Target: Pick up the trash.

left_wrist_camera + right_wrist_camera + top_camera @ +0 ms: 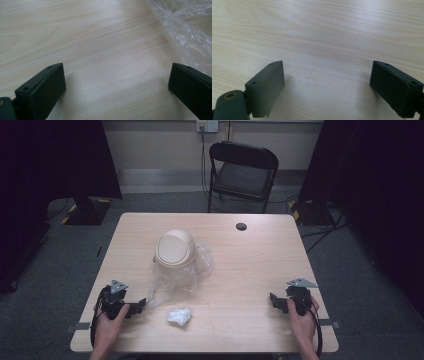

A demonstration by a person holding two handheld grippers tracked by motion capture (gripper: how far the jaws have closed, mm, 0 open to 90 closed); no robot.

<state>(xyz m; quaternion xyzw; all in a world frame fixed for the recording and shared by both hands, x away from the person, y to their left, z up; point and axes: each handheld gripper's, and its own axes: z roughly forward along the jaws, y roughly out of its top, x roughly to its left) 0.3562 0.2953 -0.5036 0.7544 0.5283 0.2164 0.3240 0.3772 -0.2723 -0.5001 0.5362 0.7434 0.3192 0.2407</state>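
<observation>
A small beige bin with a domed swing lid [174,251] stands mid-table, a clear plastic bag [165,282] crumpled around and in front of it. A crumpled white paper ball [179,316] lies near the front edge. My left gripper [139,305] rests on the table at the front left, jaws wide open on bare wood [115,75], with the bag's edge [185,32] just ahead to its right. My right gripper [274,301] rests at the front right, also open, with nothing between its jaws [327,75].
The light wooden table [250,270] has a dark cable hole [241,226] near its far edge. A black folding chair [242,172] stands behind the table. Dark curtains and stand bases flank both sides.
</observation>
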